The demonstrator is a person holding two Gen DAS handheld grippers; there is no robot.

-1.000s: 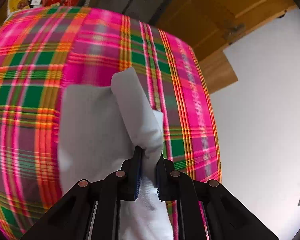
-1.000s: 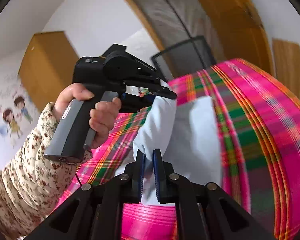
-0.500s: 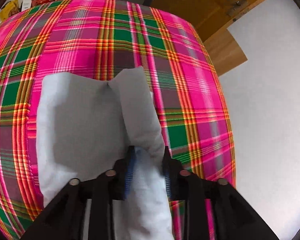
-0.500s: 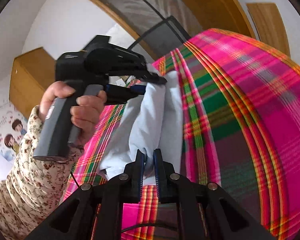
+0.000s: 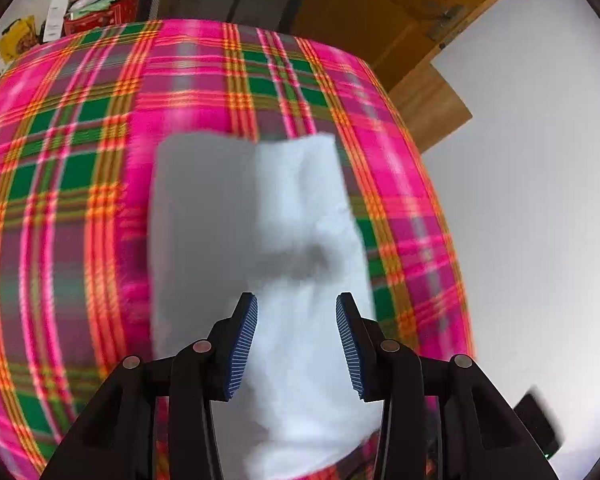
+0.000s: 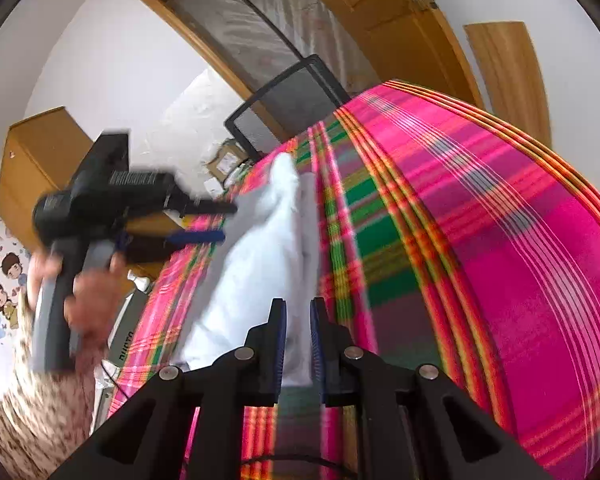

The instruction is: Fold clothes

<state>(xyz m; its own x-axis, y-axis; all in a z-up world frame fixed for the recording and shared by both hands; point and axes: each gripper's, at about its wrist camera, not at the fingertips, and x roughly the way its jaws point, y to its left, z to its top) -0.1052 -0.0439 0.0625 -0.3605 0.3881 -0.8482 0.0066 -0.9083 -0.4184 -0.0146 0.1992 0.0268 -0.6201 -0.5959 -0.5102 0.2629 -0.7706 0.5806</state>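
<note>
Left claw (image 5: 296, 344) gapes wide, empty, the white cloth (image 5: 260, 216) lying just ahead on the plaid cover (image 5: 60, 200). Right claw (image 6: 298, 344) pinches the cloth's near edge; its far end blurs.

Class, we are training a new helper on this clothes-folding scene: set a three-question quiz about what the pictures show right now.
1. True or false: the left tongs stand open.
2. What do the right tongs pinch? A) white garment B) a book C) nothing
3. Fill in: the garment lies on a pink ____ cover.
Key: 1 true; 2 A; 3 plaid.
</note>
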